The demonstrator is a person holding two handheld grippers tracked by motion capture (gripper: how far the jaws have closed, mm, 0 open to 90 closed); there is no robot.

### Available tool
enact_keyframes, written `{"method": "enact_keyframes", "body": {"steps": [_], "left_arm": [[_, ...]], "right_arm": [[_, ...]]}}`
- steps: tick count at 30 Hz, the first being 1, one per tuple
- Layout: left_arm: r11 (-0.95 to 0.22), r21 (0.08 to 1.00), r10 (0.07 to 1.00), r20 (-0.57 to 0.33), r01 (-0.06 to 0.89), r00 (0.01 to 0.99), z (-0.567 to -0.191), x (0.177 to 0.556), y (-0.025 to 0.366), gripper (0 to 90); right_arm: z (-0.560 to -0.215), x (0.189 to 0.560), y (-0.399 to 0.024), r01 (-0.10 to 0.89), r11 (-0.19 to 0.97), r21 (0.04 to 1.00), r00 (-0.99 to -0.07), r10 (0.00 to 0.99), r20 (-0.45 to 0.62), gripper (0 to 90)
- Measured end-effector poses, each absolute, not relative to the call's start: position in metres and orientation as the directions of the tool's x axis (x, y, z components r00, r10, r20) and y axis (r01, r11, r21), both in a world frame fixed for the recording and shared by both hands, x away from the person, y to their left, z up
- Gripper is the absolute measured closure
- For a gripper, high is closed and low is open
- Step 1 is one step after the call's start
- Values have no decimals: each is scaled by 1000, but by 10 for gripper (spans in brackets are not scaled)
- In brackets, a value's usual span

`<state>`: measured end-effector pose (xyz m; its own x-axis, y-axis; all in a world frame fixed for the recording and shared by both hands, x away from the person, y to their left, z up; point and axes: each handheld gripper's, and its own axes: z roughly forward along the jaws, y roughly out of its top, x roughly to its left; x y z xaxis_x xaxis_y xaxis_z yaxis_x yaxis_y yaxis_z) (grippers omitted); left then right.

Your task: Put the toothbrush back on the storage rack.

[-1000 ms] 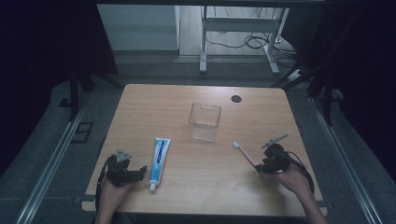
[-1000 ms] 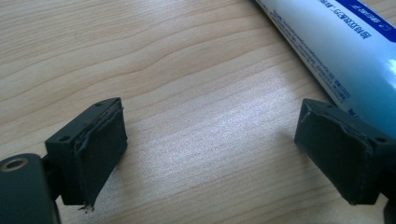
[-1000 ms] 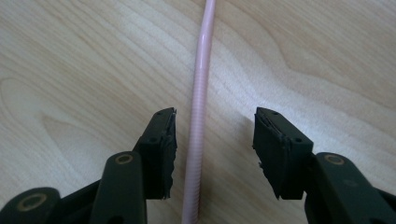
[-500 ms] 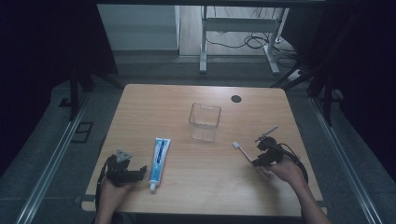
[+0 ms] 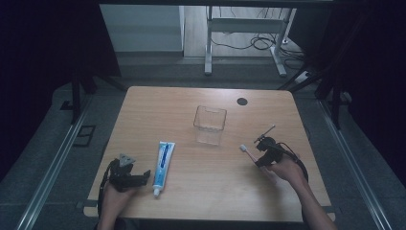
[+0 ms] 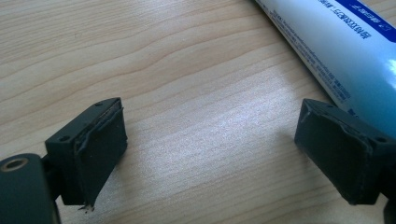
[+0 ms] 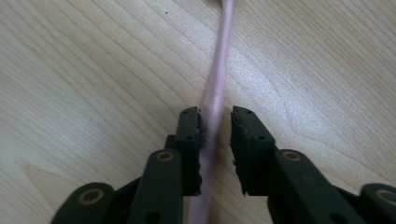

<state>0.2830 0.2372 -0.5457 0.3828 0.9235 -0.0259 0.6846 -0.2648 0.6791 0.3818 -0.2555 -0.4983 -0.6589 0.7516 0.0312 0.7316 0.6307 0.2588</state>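
A pink toothbrush (image 5: 246,151) lies on the wooden table (image 5: 191,201) at the right, its white head pointing up-left. My right gripper (image 5: 258,158) straddles its handle. In the right gripper view the handle (image 7: 219,60) runs between the jaws of the right gripper (image 7: 215,116); the left jaw touches it and a thin gap shows at the right jaw. A blue and white toothpaste tube (image 5: 163,161) lies at the front left. My left gripper (image 5: 144,176) rests beside it, wide open with bare wood between its jaws (image 6: 210,154); the tube (image 6: 336,51) lies just past the right jaw.
A clear square plastic container (image 5: 209,122) stands upright near the table's middle, between the two hands and farther back. A small black round disc (image 5: 242,101) sits near the far edge. Desk legs and cables lie on the floor beyond.
My right gripper has slid left and forward along the table onto the toothbrush handle. The toothbrush, the toothpaste tube and the left gripper have stayed in place.
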Motion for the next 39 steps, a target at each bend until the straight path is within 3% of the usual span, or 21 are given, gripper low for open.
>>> {"method": "enact_keyframes", "body": {"steps": [10,39], "left_arm": [[-265,679,923,-27,685,384,-546,284,237,88],[-264,679,923,-28,686,383,-546,283,237,88]], "right_arm": [[-500,389,-256,746,628,221,-652,757,46,783],[-458,386,-248,706,624,334,-679,731,69,782]]}}
